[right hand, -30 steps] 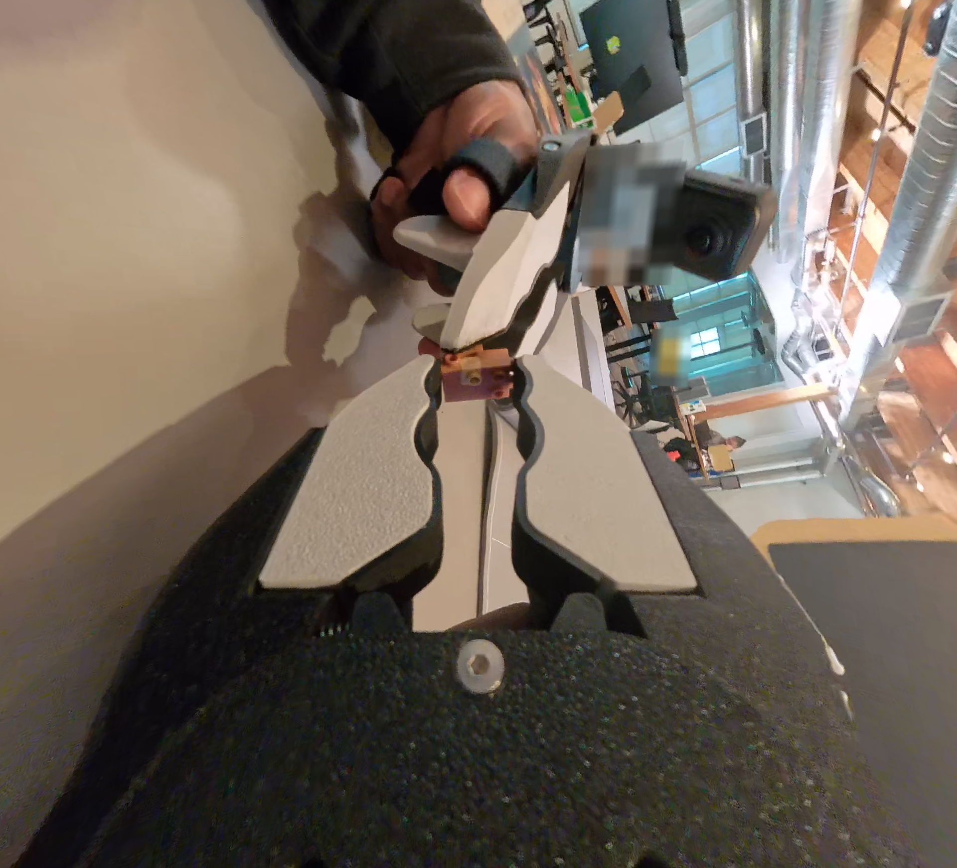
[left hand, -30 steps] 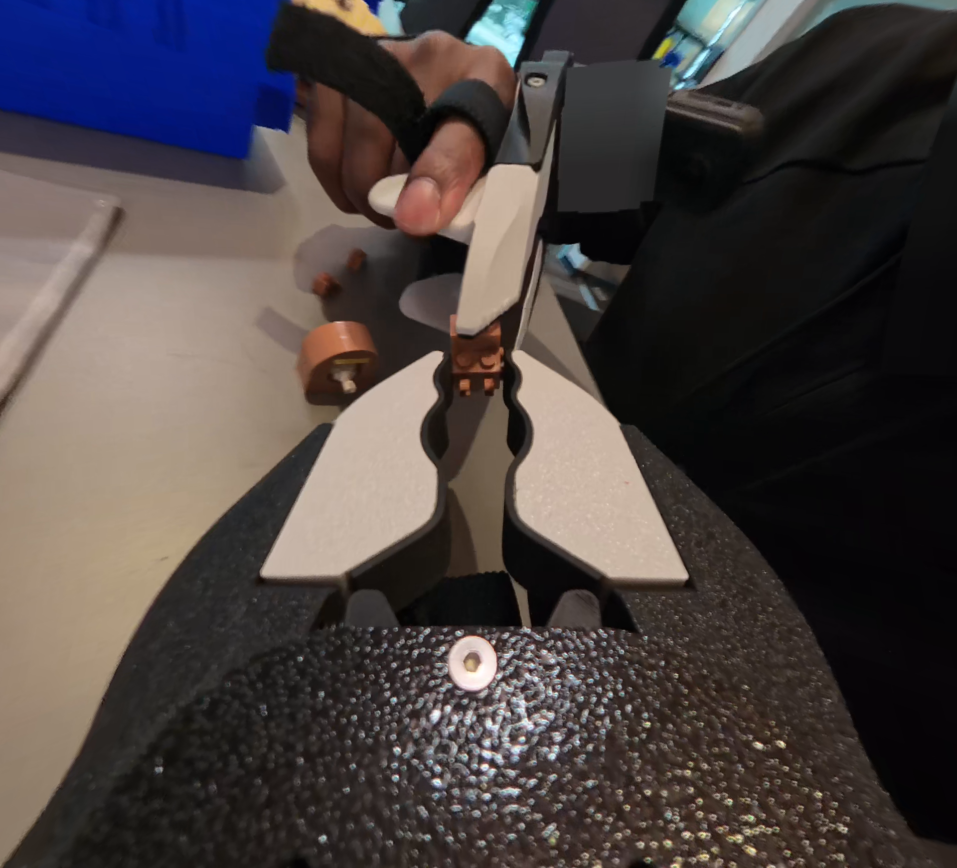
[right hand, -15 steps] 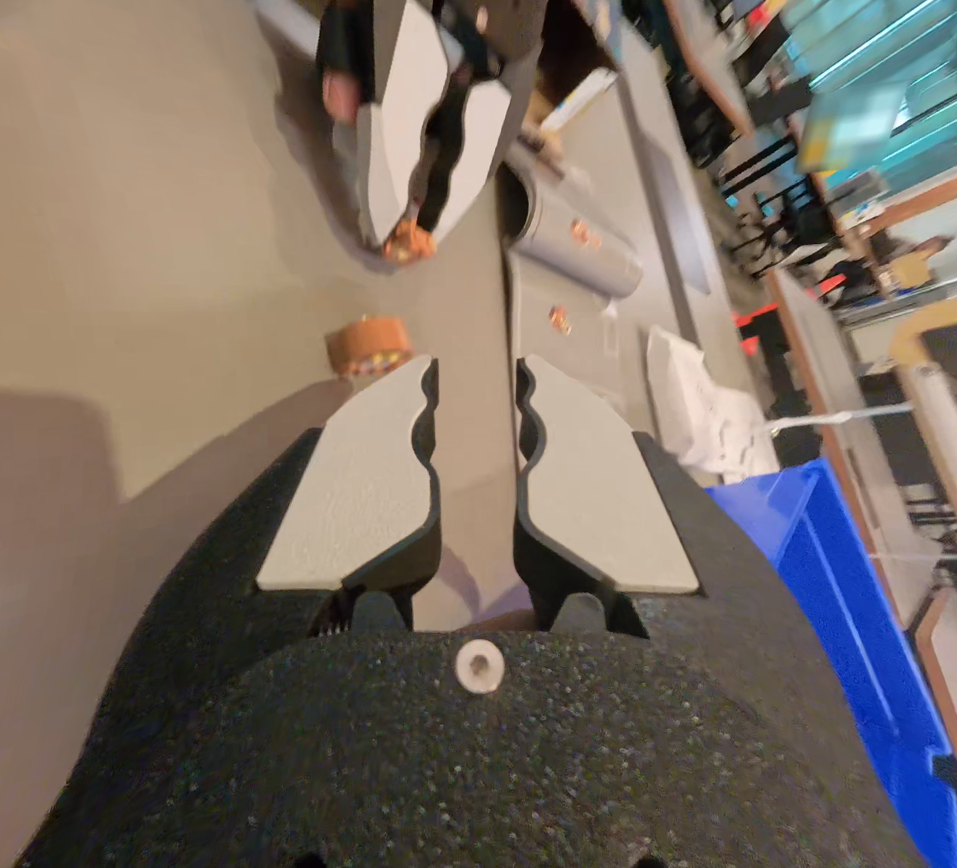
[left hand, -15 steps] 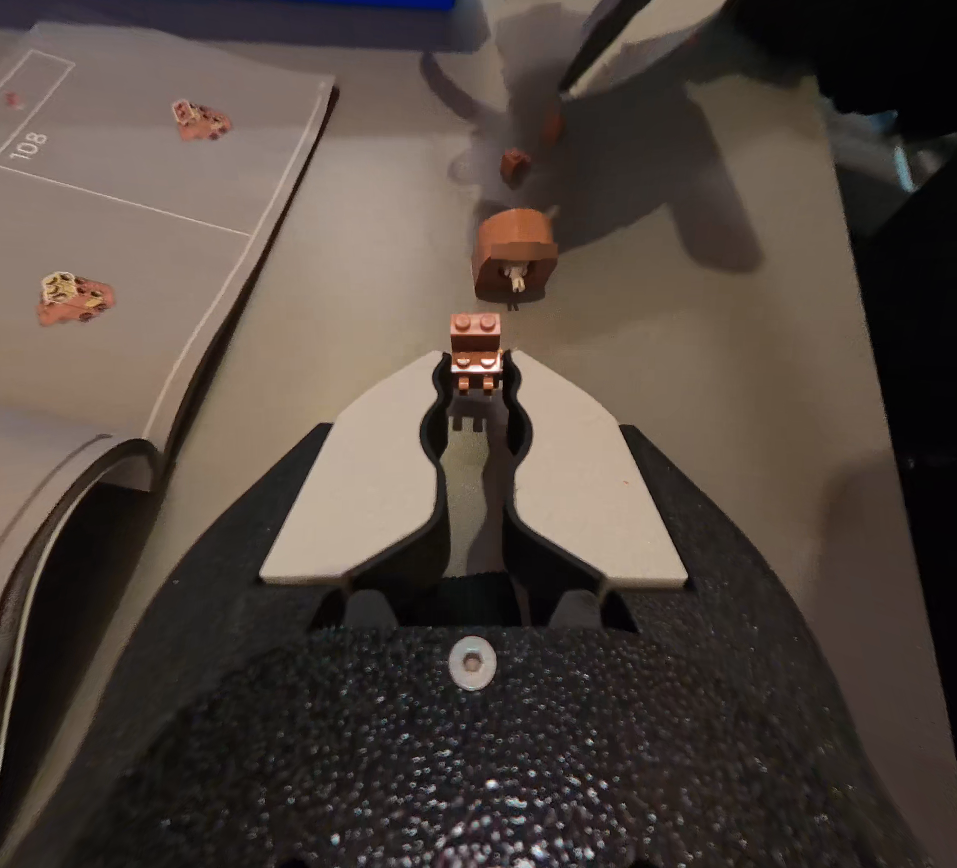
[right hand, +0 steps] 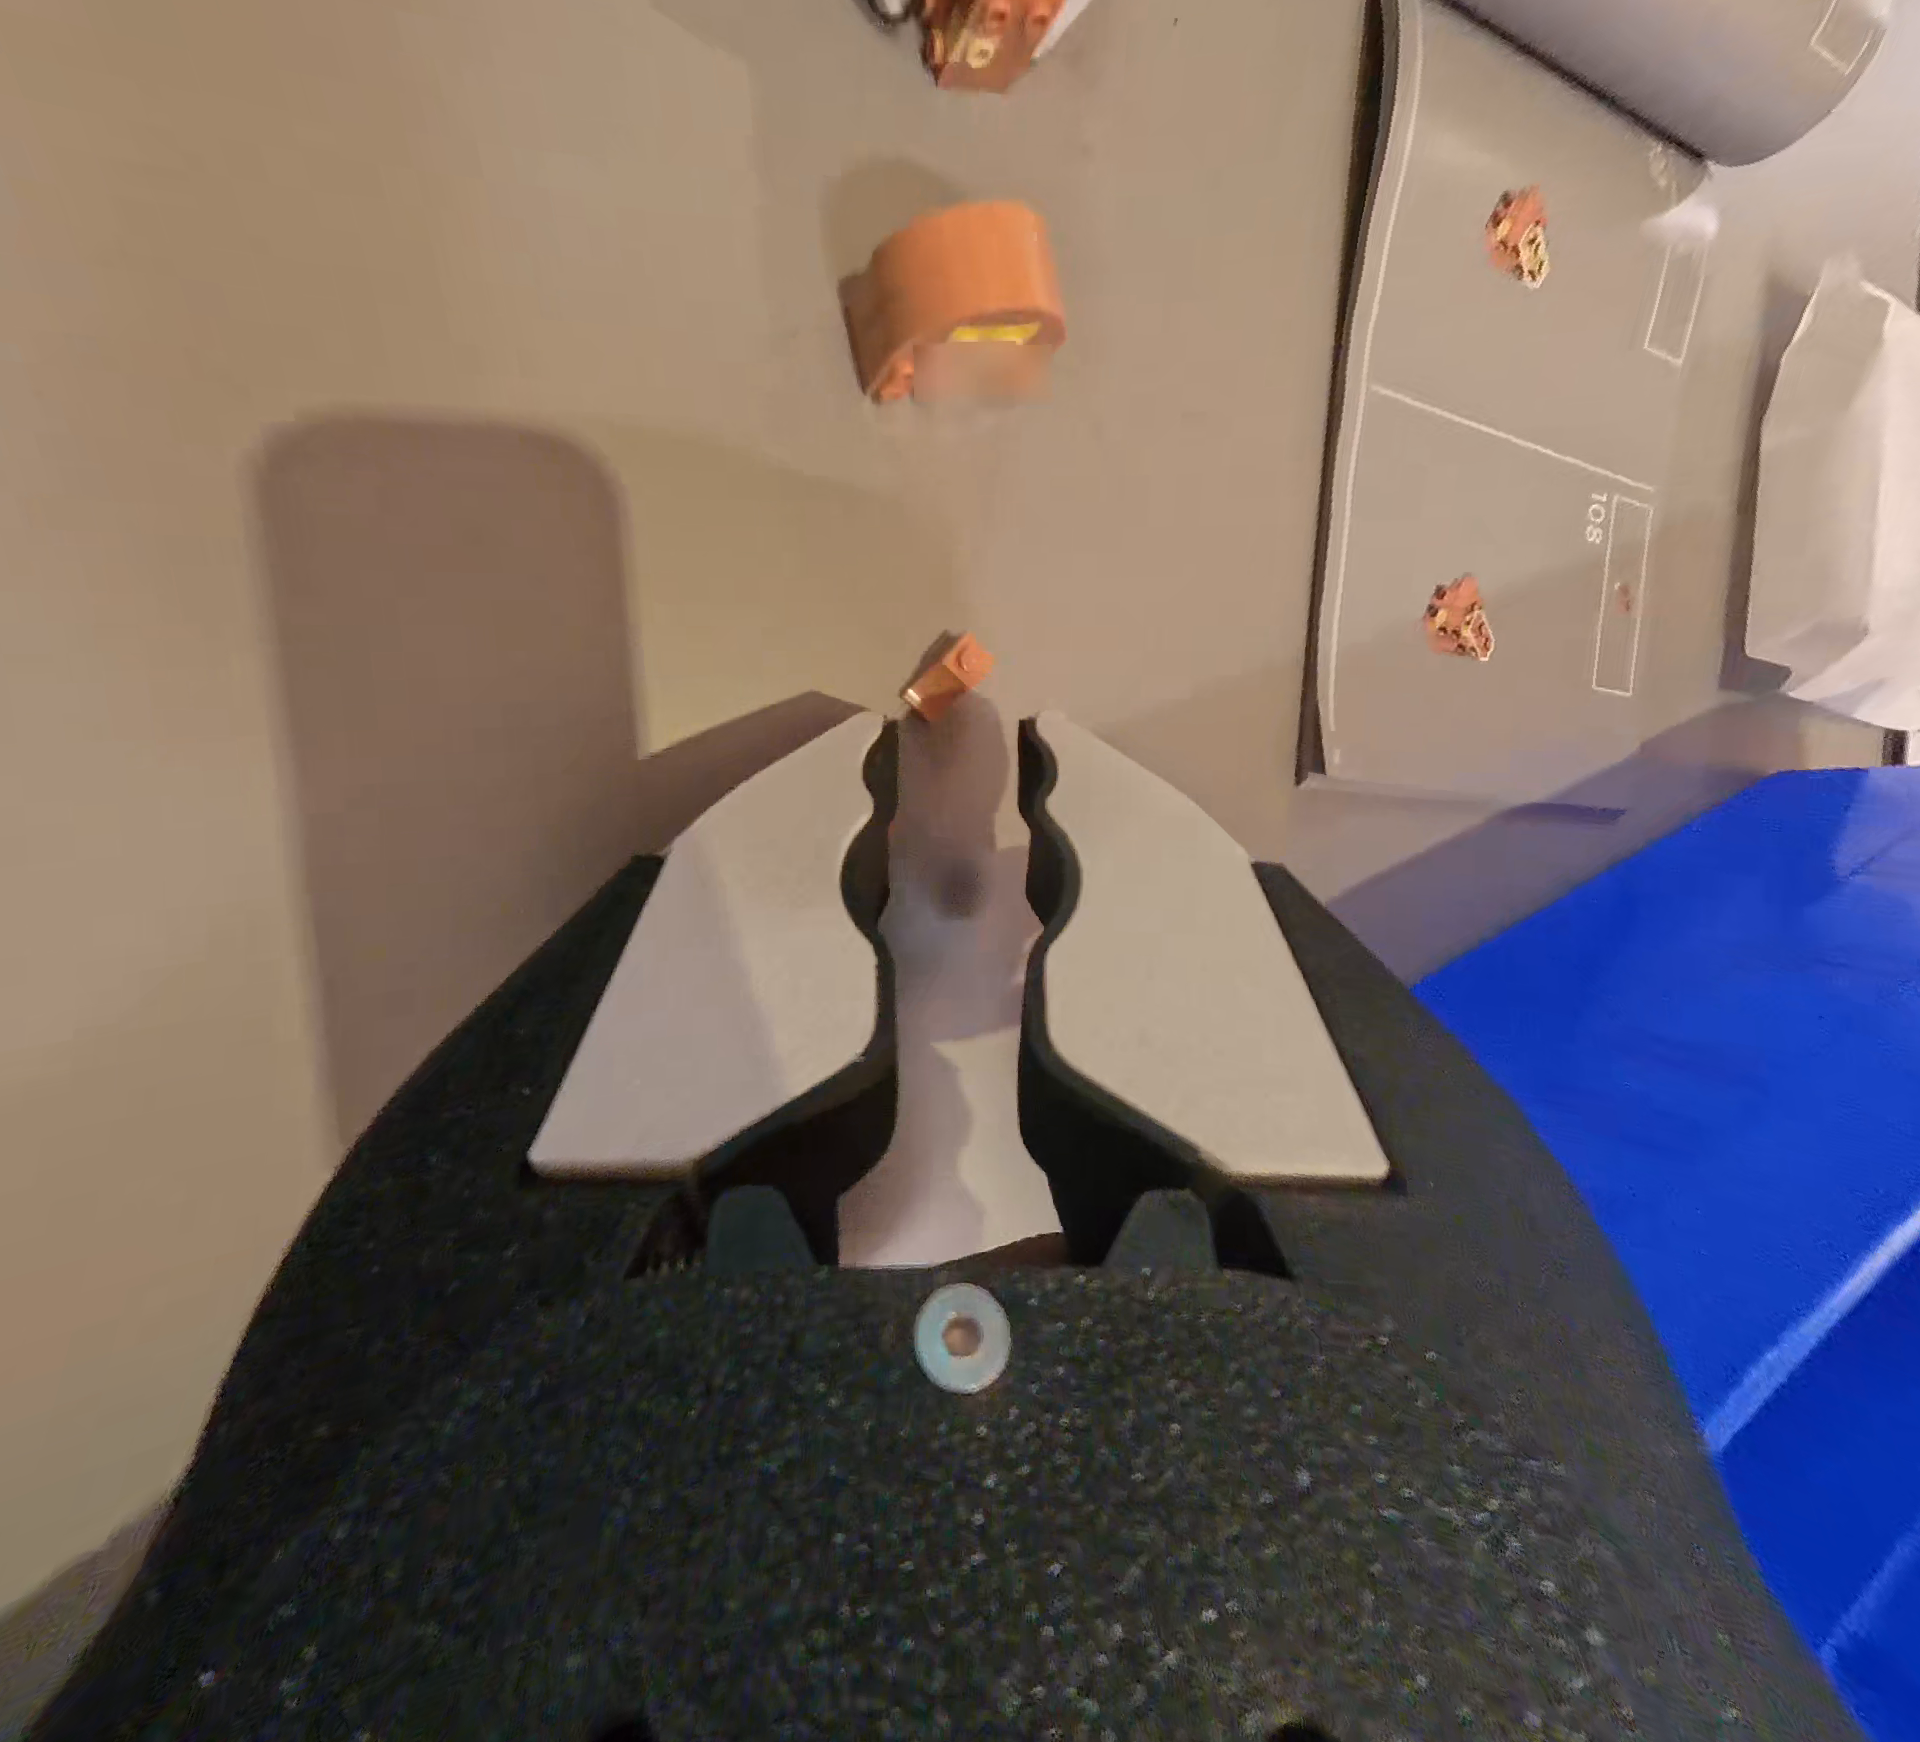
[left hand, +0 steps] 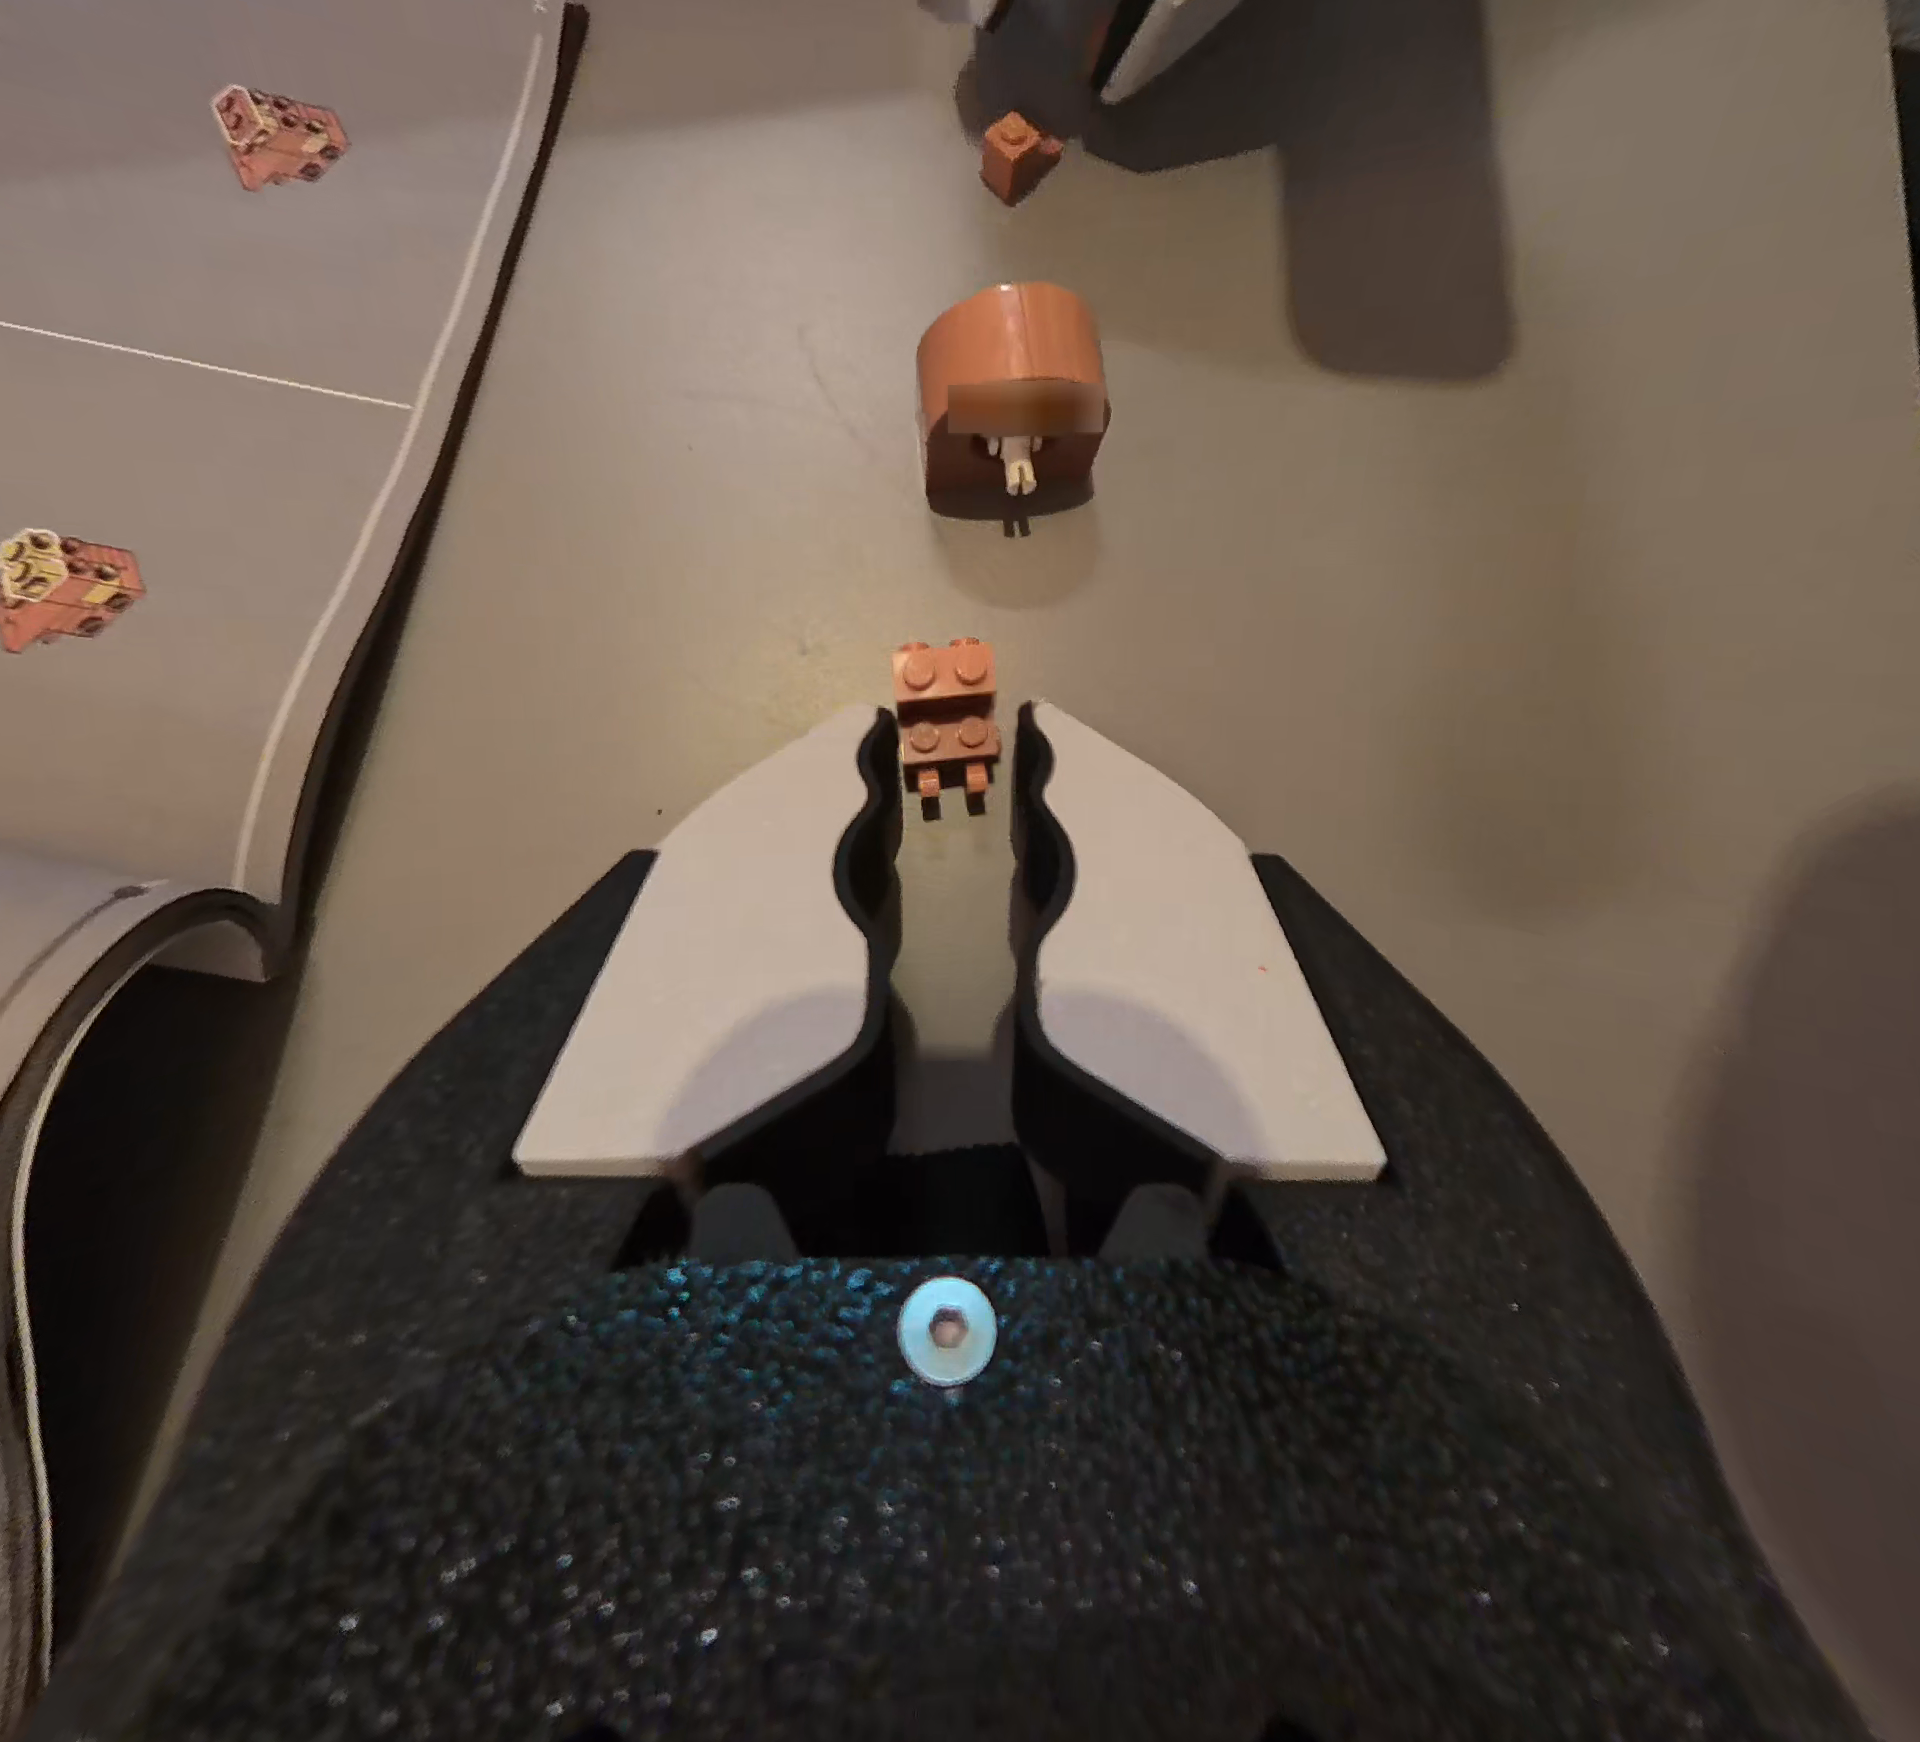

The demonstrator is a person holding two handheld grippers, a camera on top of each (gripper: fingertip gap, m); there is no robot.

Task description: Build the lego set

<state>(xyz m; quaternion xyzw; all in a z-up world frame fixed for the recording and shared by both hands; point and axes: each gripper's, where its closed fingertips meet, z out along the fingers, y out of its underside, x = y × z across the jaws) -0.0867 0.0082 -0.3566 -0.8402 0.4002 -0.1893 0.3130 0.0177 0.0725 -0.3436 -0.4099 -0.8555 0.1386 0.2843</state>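
Tabletop (left hand: 675,445), booklet (left hand: 260,393), blue bin (right hand: 1662,1069) (corner), left gripper (left hand: 954,726) loose around brick cluster (left hand: 945,690), right gripper (right hand: 954,731) narrow, bare.

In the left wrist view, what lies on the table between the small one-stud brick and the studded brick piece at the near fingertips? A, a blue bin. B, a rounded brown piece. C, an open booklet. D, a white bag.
B: the rounded brown piece sits between the small brick and the studded piece; the booklet lies off left.
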